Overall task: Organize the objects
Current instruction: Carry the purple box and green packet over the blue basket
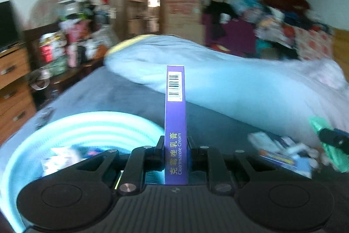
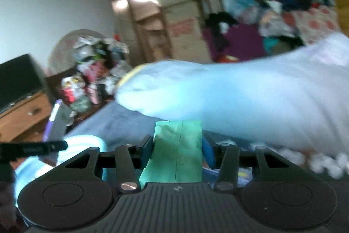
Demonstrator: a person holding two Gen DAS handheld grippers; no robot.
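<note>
Left wrist view: my left tool [image 1: 175, 152] is clenched on a slim purple box [image 1: 175, 123] labelled Clotrimazole Cream, held on edge so it stands straight up between the pads with its barcode end on top. Below and to the left sits a pale turquoise basket [image 1: 91, 123] on the bed [image 1: 135, 99], with a few packets already lying in it. To the right, more small boxes and packets [image 1: 281, 154] lie loose on the bed, near a rumpled light blue quilt [image 1: 218, 80]. At the far right edge I see my other tool with something green in it. The frame is blurred, so I am in motion.

Right wrist view: my right tool [image 2: 177, 151] is grasping a flat green packet [image 2: 177, 150], its pads pressing on both long edges. The basket's rim [image 2: 87, 141] shows low on the left, just beyond the left tool's dark finger, which crosses the left edge with the purple box above it.

I judge the step to be carrying both items over to the basket. To do it well, I would bring the left hand over the basket first, lower the box inside the rim before letting go, then follow with the green packet, keeping the two tools from colliding. The tall box could tip out if dropped from high up.
</note>
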